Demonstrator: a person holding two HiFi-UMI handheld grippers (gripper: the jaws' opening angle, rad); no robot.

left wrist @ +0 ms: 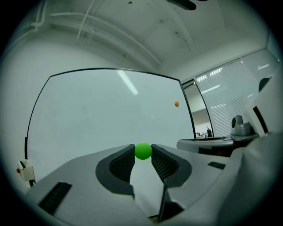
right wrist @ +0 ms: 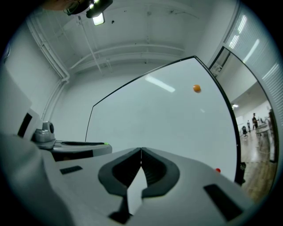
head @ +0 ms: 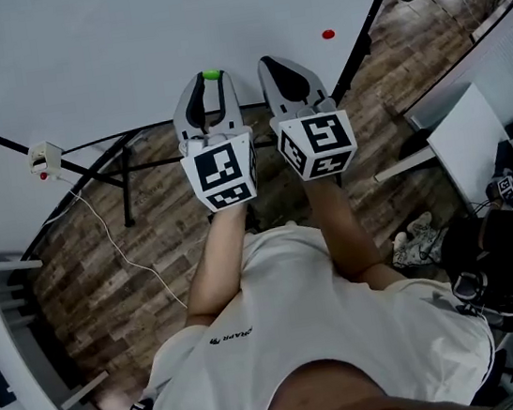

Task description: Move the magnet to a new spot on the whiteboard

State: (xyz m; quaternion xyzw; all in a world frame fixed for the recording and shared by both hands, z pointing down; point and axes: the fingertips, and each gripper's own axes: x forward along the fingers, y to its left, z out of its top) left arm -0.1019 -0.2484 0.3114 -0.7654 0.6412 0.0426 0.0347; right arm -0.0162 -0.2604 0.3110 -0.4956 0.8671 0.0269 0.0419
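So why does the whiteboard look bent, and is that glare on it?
Left gripper view: the wide lens bows the whiteboard frame; a pale light streak reflects on it. Right gripper view: same bowing, with a second streak. Head view: straighter edges, no glare.

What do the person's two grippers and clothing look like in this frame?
The left gripper and right gripper match: light grey shells tapering to two curved jaws lined with black ribbed pads. Each carries a white cube printed with black square markers. No cables show on them. The person wears a white short-sleeved T-shirt with a small dark logo.
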